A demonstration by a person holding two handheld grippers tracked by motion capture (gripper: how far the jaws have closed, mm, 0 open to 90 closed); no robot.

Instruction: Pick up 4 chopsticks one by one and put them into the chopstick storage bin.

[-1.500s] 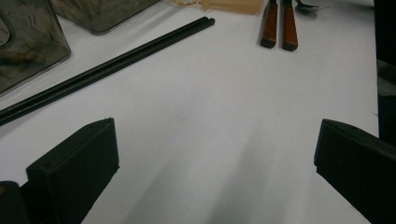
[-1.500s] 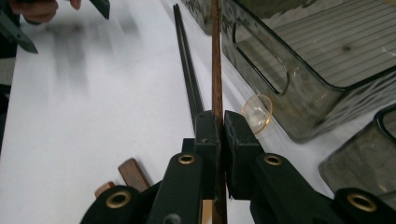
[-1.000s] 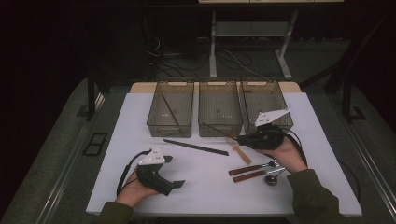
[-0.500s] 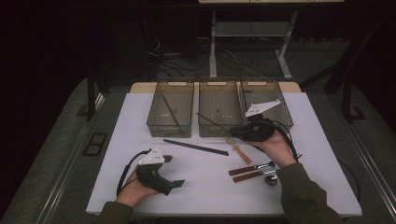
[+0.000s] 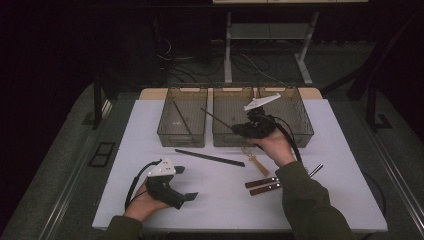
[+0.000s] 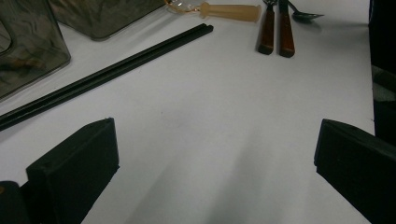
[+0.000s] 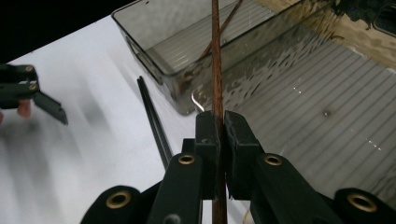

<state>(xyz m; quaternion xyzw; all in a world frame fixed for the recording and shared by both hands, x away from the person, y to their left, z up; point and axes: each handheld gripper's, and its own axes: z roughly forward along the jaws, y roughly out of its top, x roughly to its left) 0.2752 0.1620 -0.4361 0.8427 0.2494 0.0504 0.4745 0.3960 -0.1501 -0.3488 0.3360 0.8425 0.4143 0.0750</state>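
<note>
The bench point(image 5: 150, 130) carries a white top sheet. Three clear bins stand in a row along its far edge: left bin point(image 5: 165, 131), middle bin point(image 5: 222, 137), right bin point(image 5: 302, 131). The left bin holds one brown stick lying lengthwise.

A pair of black chopsticks point(image 5: 210, 157) lies near the bench centre, just in front of the bins. Toward the right front edge lie a tan-handled utensil point(image 5: 256, 163) and two brown-handled pieces of cutlery point(image 5: 264, 185), side by side.

The left gripper point(image 5: 184, 182) rests low near the front left corner; its jaws stand wide apart with bare bench between them.

The right gripper point(image 7: 223, 128) is held above the front wall of the middle bin. Its jaws are clamped on a thin brown chopstick point(image 7: 215, 60), which extends from the jaws toward the left bin, clear of the bench.
</note>
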